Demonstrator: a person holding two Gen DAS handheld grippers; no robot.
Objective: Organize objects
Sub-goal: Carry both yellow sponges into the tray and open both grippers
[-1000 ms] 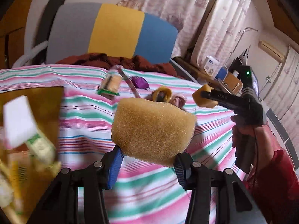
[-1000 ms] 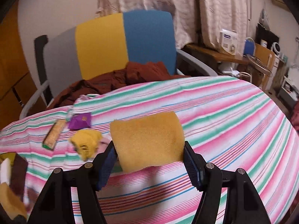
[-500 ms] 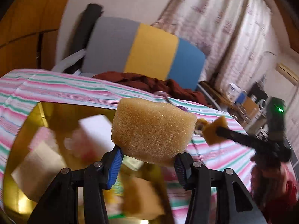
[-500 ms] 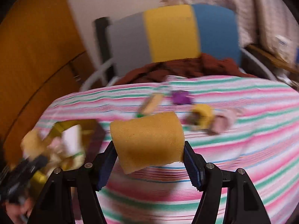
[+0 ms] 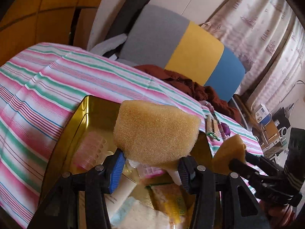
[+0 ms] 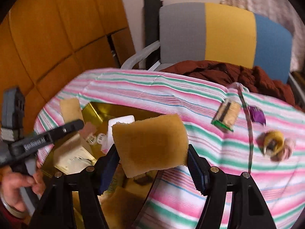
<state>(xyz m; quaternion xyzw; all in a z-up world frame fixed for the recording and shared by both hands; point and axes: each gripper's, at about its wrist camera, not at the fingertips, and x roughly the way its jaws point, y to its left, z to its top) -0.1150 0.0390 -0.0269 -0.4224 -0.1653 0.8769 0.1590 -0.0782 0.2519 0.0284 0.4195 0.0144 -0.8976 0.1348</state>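
Note:
My left gripper [image 5: 150, 169] is shut on a thick yellow sponge [image 5: 156, 133] and hangs over the open gold tin [image 5: 82, 114]. The tin holds a pink item, a white tube and several packets. My right gripper [image 6: 152, 167] is shut on a flatter yellow sponge [image 6: 150, 139], above the tin's right side [image 6: 99, 110]. In the left wrist view the right gripper [image 5: 228, 158] and its sponge [image 5: 228, 148] are close on the right. In the right wrist view the left gripper [image 6: 74, 120] shows at the left with its sponge [image 6: 70, 108].
On the striped cloth [image 6: 209, 152] right of the tin lie a snack packet [image 6: 227, 116], a purple wrapper [image 6: 257, 114], a thin strip [image 6: 249, 133] and a yellow-and-pink bundle [image 6: 274, 147]. A grey, yellow and blue chair [image 5: 190, 47] with a dark red garment [image 6: 228, 70] stands behind.
Both grippers have swung left across the striped cloth, from over the loose items to above the gold tin. Each still holds its sponge.

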